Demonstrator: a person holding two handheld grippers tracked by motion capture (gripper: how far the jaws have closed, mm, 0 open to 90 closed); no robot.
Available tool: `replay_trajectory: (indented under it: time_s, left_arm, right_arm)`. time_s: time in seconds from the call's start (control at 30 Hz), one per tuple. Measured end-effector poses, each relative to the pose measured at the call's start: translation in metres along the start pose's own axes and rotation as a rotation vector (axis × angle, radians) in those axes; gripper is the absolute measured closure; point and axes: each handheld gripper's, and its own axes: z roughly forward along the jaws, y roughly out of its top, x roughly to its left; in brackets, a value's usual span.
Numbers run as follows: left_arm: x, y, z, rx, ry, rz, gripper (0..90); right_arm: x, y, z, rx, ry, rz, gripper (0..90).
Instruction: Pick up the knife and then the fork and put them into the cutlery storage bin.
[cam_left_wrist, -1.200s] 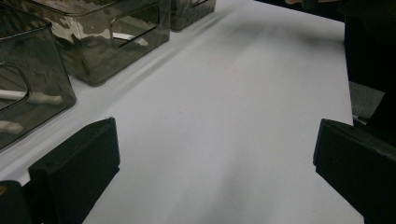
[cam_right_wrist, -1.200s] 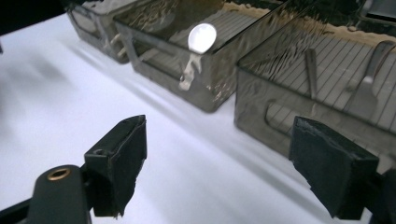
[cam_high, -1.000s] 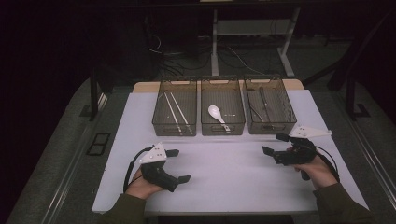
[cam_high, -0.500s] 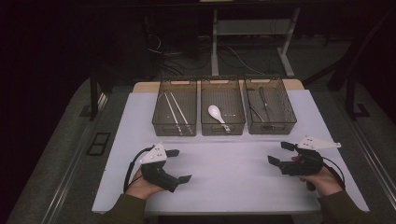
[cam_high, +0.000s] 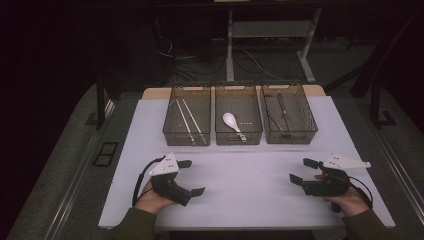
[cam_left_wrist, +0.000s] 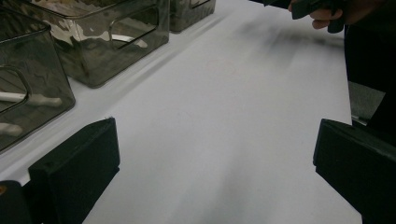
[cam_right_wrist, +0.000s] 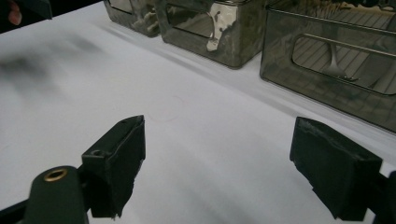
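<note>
Three smoky clear bins stand in a row at the back of the white table (cam_high: 240, 195). The left bin (cam_high: 186, 116) holds pale chopsticks, the middle bin (cam_high: 238, 115) a white spoon (cam_high: 231, 120), the right bin (cam_high: 289, 114) dark utensils. My left gripper (cam_high: 192, 177) rests open near the front left, nothing between its jaws; in its own view the left gripper (cam_left_wrist: 215, 177) spans bare table. My right gripper (cam_high: 300, 170) sits open at the front right, also with nothing in it, and the right gripper (cam_right_wrist: 224, 163) faces the bins' front walls.
The table's front edge lies just under both hands. The right-hand bin (cam_right_wrist: 336, 60) is closest to the right gripper's jaws. Past the table the floor is dark, with desk legs (cam_high: 230, 45) and cables behind the bins.
The right gripper has drawn back toward the front edge and slightly to the right, still open. The left gripper has not moved.
</note>
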Motion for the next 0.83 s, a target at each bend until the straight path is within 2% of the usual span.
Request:
replay_trajectory:
  time_s: [0.27, 0.43, 0.83]
  left_arm:
    - [-0.001, 0.0, 0.001, 0.0, -0.001, 0.0, 0.0]
    - [-0.001, 0.0, 0.001, 0.0, -0.001, 0.0, 0.0]
    - [0.0, 0.0, 0.001, 0.002, 0.003, 0.0, 0.0]
  right_arm:
    - [0.006, -0.002, 0.004, 0.015, 0.018, -0.012, 16.9]
    - [0.011, -0.003, 0.006, 0.018, 0.033, -0.036, 15.4]
    - [0.012, -0.002, 0.006, 0.016, 0.036, -0.041, 15.4]
